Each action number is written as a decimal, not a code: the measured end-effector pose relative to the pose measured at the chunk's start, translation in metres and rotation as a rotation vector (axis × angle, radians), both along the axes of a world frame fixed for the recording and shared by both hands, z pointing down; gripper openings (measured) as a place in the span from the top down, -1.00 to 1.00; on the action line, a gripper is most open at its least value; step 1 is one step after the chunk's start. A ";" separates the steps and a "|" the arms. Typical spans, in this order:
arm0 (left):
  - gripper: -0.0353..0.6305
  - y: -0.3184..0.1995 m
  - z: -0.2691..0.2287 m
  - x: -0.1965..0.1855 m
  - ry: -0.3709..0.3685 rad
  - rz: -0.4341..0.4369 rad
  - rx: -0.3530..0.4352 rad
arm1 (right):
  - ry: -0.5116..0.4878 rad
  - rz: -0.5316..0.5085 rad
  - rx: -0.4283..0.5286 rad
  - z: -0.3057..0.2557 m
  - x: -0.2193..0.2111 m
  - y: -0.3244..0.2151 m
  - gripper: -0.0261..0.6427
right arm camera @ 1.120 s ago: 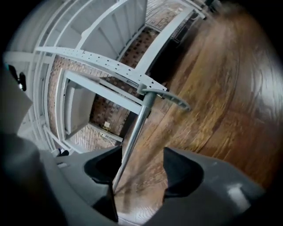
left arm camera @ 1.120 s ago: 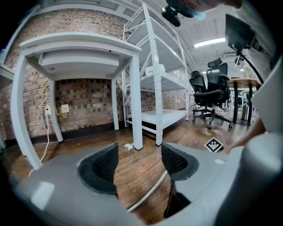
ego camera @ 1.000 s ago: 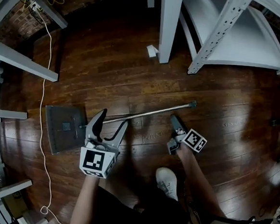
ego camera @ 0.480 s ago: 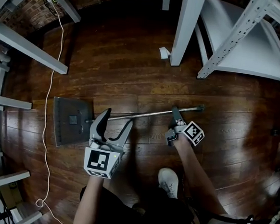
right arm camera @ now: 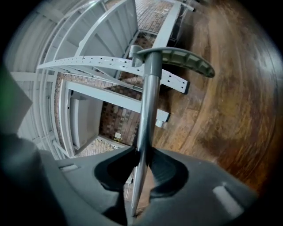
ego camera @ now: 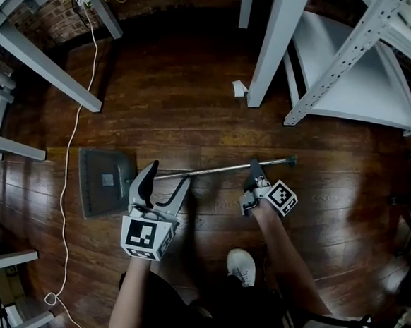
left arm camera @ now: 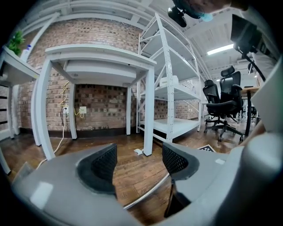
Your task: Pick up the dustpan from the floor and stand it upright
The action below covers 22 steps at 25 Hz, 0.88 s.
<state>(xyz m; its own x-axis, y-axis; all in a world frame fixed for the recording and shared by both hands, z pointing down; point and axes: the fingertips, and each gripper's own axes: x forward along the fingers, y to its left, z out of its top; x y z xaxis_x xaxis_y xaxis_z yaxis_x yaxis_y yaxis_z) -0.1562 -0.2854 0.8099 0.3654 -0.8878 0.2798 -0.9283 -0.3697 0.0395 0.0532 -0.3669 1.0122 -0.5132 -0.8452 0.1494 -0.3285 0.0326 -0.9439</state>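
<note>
Dustpan [ego camera: 105, 181]: pan at left on the floor [ego camera: 195, 109], handle [ego camera: 212, 169] running right. Right gripper [ego camera: 254, 176] pinches the handle near its right end. Left gripper [ego camera: 168, 174], jaws spread, straddles the handle beside the pan, apparently without contact.

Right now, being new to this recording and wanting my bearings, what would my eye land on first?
A dustpan lies at left on the dark wooden floor, its long metal handle stretching right. The right hand-held gripper is shut on that handle near its far end, the left hand-held gripper open near the pan. White shelving stands at upper right.
</note>
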 end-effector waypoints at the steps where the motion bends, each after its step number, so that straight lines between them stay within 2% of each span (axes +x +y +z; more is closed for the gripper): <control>1: -0.09 0.000 -0.004 0.000 0.009 -0.002 0.006 | 0.021 -0.011 0.026 -0.013 0.000 -0.002 0.67; 12: -0.09 0.009 -0.055 -0.015 0.040 -0.046 0.089 | 0.204 0.007 0.283 -0.168 0.024 -0.031 0.70; 22: -0.09 0.033 -0.088 -0.036 0.040 -0.105 0.142 | 0.435 0.031 0.516 -0.287 0.034 -0.026 0.70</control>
<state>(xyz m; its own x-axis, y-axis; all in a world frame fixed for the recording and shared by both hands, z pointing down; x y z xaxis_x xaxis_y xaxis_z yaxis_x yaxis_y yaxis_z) -0.1919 -0.2528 0.7224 0.2768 -0.9513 0.1359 -0.9609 -0.2750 0.0319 0.0877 -0.3928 0.7248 -0.4722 -0.8770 -0.0894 -0.6832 0.4281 -0.5915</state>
